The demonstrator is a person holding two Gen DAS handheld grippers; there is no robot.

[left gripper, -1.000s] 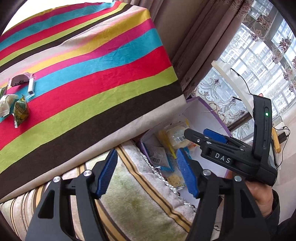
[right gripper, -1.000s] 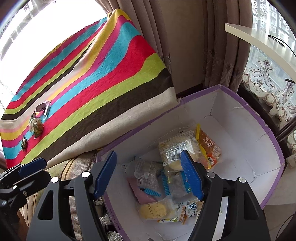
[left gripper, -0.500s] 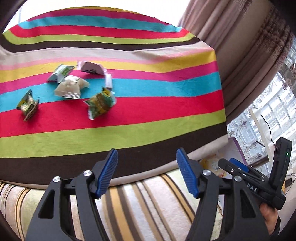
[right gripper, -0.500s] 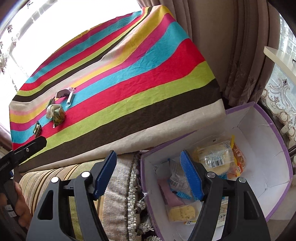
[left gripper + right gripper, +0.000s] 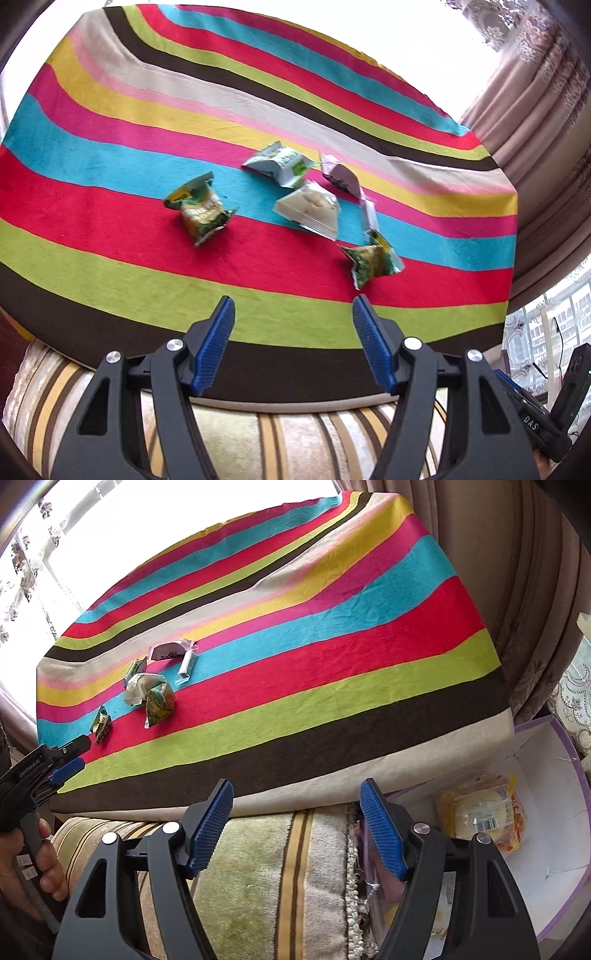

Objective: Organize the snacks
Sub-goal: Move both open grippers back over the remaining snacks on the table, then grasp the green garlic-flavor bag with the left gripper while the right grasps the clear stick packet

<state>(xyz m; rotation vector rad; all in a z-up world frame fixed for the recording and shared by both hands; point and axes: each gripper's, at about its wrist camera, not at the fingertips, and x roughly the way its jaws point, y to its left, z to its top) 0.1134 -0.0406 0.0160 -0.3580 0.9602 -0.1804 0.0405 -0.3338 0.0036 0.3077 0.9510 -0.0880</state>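
While your left gripper (image 5: 293,341) hangs over the near edge of the striped cloth (image 5: 110,280), its blue fingers (image 5: 216,345) are spread wide with nothing between them. All the loose snacks sit farther in on the cloth, well apart from the pads. Closest is a green packet (image 5: 371,263), just beyond the right-hand pad, where the red and cyan stripes meet. A second green packet (image 5: 199,210) lies further left on the red stripe. Between and behind those you've got a pale triangular pouch (image 5: 310,210), with a thin white stick pack (image 5: 369,214) just beside it, then a white-and-green packet (image 5: 280,164) and a small white-and-purple one (image 5: 341,175) farthest back, all crowded near each other.

Your right gripper (image 5: 295,825) is also spread wide and holding nothing. It sits low off the cloth's near edge, over the striped upholstery (image 5: 273,878) underneath. Off to its right is the purple-rimmed box (image 5: 570,760), with wrapped snacks (image 5: 476,812) already lying inside, partly hidden behind the right finger. From that side you can see your left hand (image 5: 33,864) wrapped around the other gripper's handle at the cloth's near left corner. Curtains (image 5: 517,590) hang past the cloth's right edge.
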